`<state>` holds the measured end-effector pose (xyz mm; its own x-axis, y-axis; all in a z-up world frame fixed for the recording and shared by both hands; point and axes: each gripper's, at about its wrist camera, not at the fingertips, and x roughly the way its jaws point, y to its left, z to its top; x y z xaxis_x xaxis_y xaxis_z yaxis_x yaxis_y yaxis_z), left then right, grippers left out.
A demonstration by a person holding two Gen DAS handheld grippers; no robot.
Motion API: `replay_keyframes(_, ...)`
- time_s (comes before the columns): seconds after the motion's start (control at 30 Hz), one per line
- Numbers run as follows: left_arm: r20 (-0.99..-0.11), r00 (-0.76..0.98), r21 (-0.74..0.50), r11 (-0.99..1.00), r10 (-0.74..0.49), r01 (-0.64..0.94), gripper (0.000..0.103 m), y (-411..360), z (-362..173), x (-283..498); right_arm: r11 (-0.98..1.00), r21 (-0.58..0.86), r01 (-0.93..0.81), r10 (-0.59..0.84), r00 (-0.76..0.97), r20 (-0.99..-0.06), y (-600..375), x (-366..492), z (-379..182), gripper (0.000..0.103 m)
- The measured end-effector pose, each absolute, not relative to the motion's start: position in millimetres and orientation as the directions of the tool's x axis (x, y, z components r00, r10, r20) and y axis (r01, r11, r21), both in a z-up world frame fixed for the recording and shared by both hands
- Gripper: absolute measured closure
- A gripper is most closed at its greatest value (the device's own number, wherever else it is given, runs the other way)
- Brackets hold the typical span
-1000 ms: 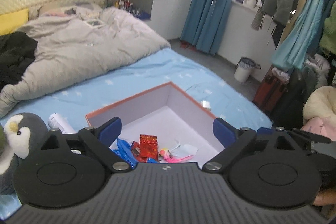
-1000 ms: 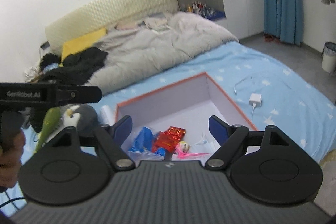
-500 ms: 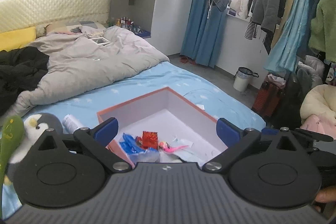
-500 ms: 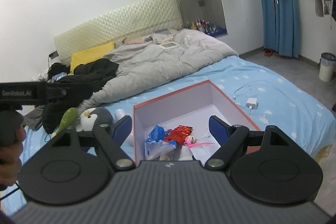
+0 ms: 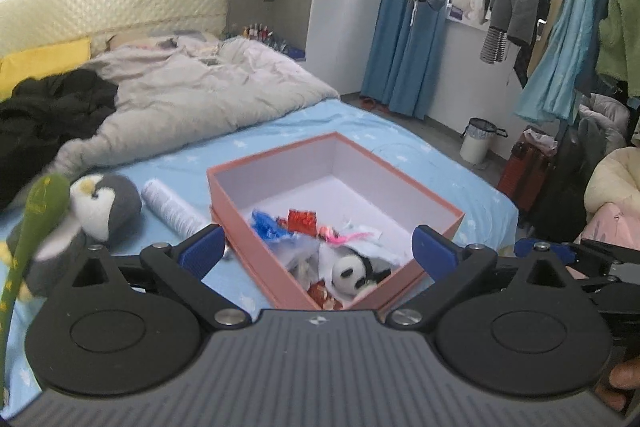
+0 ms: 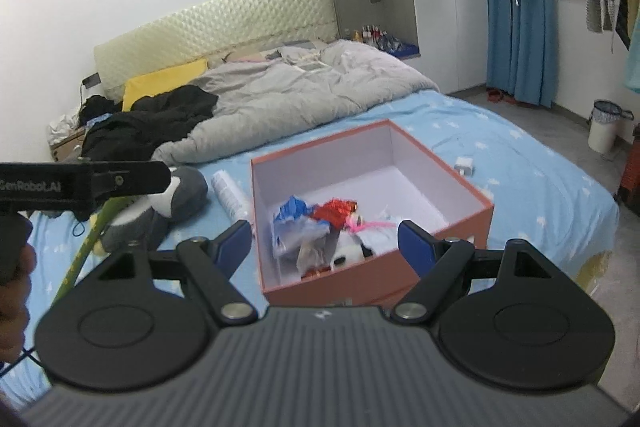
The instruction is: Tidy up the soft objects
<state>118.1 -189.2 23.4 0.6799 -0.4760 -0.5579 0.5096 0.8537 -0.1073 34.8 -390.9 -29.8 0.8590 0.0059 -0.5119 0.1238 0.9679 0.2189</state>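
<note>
Pink box [image 5: 436, 207] near bed edge [image 6: 592, 227]

Both grippers open, tilted downward

The left gripper [image 5: 316, 245] stood with its blue-padded jaws spread wide and nothing between them, angled down and forward. The right gripper [image 6: 324, 241] was posed the same way, jaws wide apart and empty. In the right wrist view a hand [image 6: 14, 291] at the left edge gripped the left gripper's black handle. A fingertip showed at the lower right of the left wrist view.
</note>
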Motion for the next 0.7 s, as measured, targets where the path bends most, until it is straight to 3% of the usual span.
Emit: replay_keyframes(0.7,-0.608,0.668,-0.127,0.883,-0.428,0.451,0.002,-176.8,-9.9,105.2,0.961,0.221,0.169,-0.012,0.818,-0.574,-378.5,26.3,-61.0,0.021)
